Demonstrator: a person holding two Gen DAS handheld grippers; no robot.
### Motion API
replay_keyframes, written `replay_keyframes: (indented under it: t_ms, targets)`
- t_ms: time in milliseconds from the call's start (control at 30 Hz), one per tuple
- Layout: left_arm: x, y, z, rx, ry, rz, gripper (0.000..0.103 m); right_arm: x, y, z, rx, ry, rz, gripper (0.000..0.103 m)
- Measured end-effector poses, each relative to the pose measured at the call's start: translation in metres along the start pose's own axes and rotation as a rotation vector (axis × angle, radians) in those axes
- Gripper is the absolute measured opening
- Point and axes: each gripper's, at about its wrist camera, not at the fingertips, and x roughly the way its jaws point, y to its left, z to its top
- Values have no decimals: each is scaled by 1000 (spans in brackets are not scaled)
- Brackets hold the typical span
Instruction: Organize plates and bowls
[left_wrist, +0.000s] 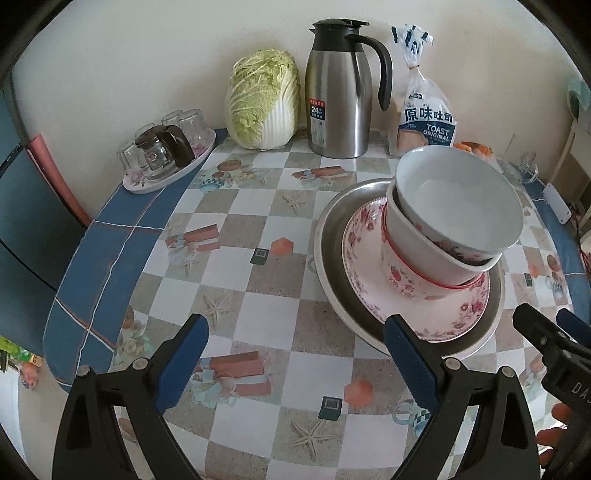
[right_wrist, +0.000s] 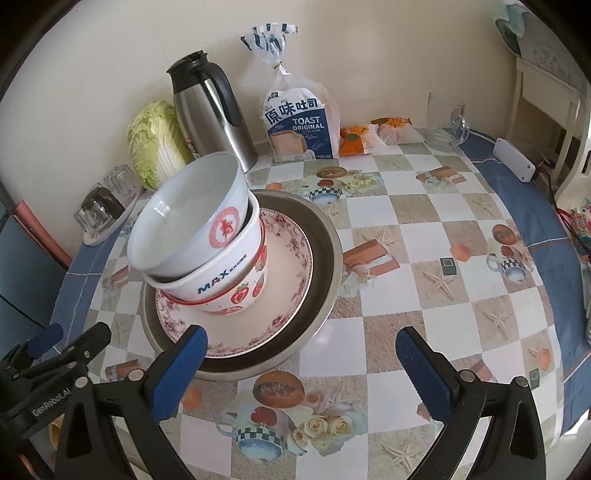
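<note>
On your checked table (right_wrist: 424, 229), a steel basin (right_wrist: 325, 258) holds a floral plate (right_wrist: 284, 258) carrying three nested, tilted bowls (right_wrist: 207, 236); their lower contents are hidden. Your left gripper (left_wrist: 295, 354) and right gripper (right_wrist: 301, 363) gape empty.

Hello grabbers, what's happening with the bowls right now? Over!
Left hand-held gripper open, empty. Right hand-held gripper open, empty. Bowl stack leaning, on floral plate in steel dish, untouched. Nothing blocking.

Your left wrist view looks steeply down on the counter (left_wrist: 258, 229), left of the stacked dishes (left_wrist: 436, 251). Your right wrist view faces likewise from their right. Both share the stack and the flask (right_wrist: 210, 110).
</note>
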Motion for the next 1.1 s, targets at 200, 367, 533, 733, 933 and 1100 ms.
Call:
replay_keyframes:
  t_ms: [200,367,533,733,933,1100]
  targets:
    - [2,-2,0,6,9,5,96,2,1,-1,-16,5,-10,103]
    - [6,-1,1,0,22,11,96,6,0,-2,-18,15,-19,103]
    - [9,-2,1,0,32,16,96,9,-1,-3,-21,25,-28,103]
    - [15,-4,0,4,53,27,96,11,-3,-3,-19,33,-36,103]
    - [19,-6,-2,15,64,33,96,13,-4,-3,-19,41,-43,103]
    - [16,-7,-1,26,44,35,96,14,-4,-4,-20,45,-44,103]
